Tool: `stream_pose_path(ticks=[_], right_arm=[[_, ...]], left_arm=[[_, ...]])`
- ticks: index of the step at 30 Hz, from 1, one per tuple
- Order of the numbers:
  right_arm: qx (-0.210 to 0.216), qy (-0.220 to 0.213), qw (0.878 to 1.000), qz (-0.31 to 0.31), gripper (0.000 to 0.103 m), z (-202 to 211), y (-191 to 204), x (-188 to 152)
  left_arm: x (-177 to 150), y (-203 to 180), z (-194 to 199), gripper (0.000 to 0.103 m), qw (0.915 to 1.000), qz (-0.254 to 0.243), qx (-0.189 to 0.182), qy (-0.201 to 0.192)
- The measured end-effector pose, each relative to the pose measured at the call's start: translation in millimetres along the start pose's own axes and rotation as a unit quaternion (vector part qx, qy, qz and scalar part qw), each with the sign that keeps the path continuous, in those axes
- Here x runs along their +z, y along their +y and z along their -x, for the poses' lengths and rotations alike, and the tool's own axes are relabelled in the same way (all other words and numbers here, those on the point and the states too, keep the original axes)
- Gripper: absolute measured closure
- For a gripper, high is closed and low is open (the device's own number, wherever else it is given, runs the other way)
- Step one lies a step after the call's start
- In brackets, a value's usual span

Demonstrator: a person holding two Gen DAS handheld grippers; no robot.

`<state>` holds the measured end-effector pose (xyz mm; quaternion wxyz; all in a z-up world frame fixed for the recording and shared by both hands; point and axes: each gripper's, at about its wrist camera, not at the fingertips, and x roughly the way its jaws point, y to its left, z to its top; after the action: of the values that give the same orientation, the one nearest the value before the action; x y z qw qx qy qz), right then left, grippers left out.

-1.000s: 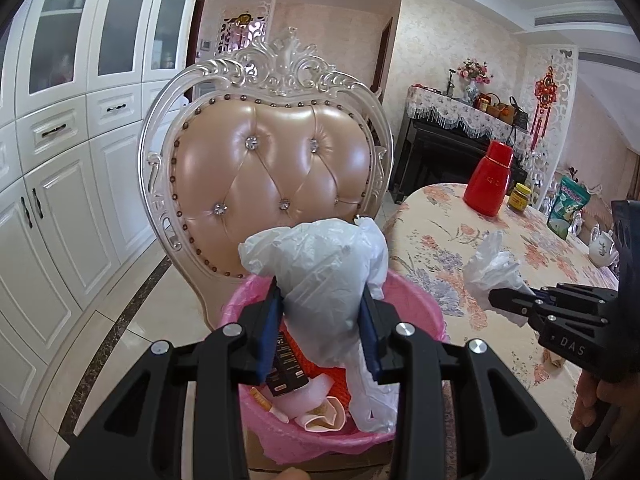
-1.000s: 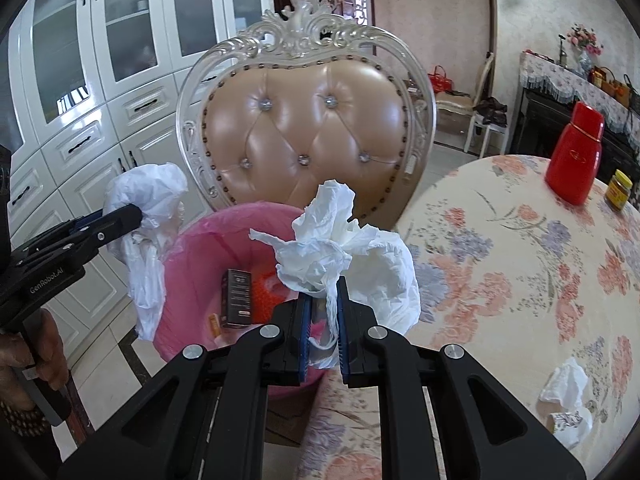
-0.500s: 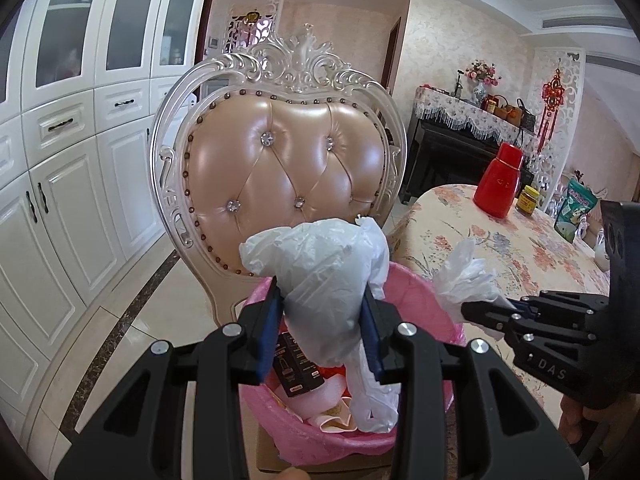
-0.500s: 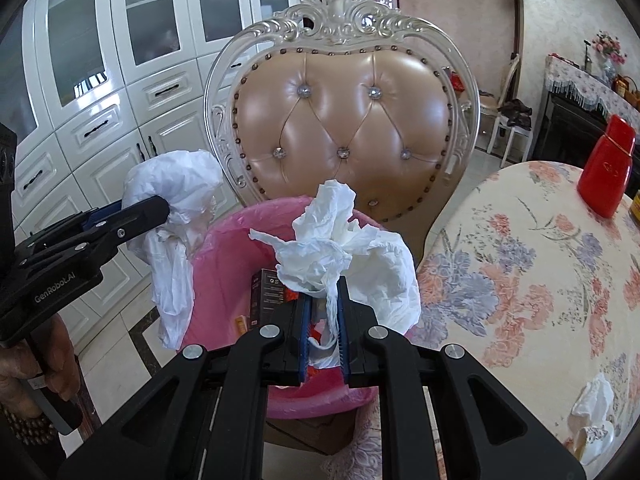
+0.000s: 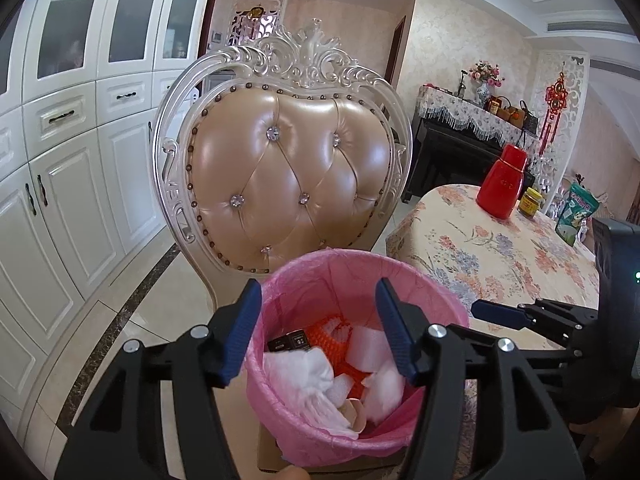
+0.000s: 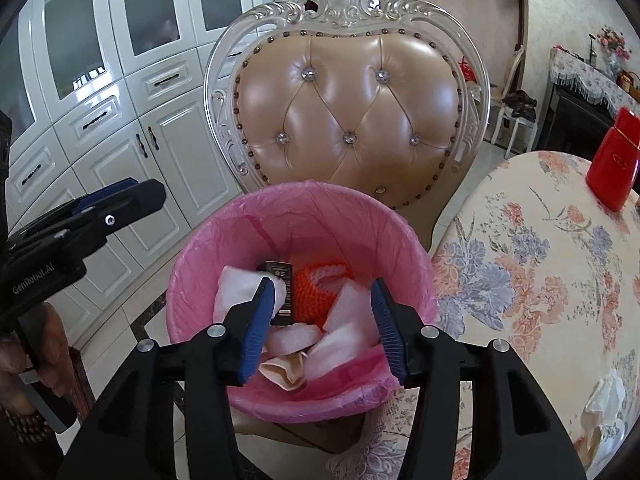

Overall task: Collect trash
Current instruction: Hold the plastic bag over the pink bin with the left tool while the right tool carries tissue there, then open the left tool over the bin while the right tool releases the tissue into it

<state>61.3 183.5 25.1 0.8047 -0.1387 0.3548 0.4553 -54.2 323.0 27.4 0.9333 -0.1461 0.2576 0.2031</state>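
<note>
where tissues lie: pink-lined bin

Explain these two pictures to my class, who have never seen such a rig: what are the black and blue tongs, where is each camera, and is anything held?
There is no robot here. A person holds a hand-operated gripper in each hand, and each gripper carries a camera looking forward along its two blue-padded fingers.

One view is from the left gripper, with the right one showing at its edge. The other view is from the right gripper, with the left one at its side.

Both hover over a pink-lined trash bin in front of an ornate chair. Both have just been opening and now hold nothing; white crumpled tissue lies in the bin with other rubbish.

On the flowered table stand a red flask and another tissue.
</note>
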Motion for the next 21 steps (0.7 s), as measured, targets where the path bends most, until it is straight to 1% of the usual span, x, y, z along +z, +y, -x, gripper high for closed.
stream_pose_path(ticks=[4,8,12,13,15,19,21], right_arm=[[-0.022,-0.007,1.0,-0.008,0.048,8.6,-9.5,-6.2],[-0.054,-0.02,0.998,-0.016,0.043,25.5,-24.8,-15.8],[-0.08,-0.029,0.996,-0.024,0.039,41.5,-42.0,-25.9],[-0.087,-0.031,0.995,-0.026,0.039,45.5,-47.3,-28.8],[-0.103,-0.036,0.993,-0.033,0.037,54.7,-59.0,-35.9],[-0.143,-0.043,0.987,-0.052,0.033,73.7,-88.4,-53.5],[-0.163,-0.046,0.984,-0.057,0.028,83.1,-101.9,-62.6]], left_arm=[[-0.5,-4.4,0.3,0.044,1.0,-0.004,-0.004,0.0],[0.1,-13.7,-1.4,0.044,0.9999,-0.01,-0.012,0.001],[-0.9,-26.1,-3.6,0.042,0.9996,-0.019,-0.021,0.003],[-1.1,-30.1,-4.3,0.04,0.9995,-0.021,-0.025,0.003],[-1.2,-37.5,-5.3,0.038,0.9992,-0.025,-0.03,0.004],[-3.8,-57.4,-8.6,0.038,0.9984,-0.036,-0.042,0.009],[-4.7,-66.0,-10.7,0.038,0.998,-0.041,-0.048,0.011]])
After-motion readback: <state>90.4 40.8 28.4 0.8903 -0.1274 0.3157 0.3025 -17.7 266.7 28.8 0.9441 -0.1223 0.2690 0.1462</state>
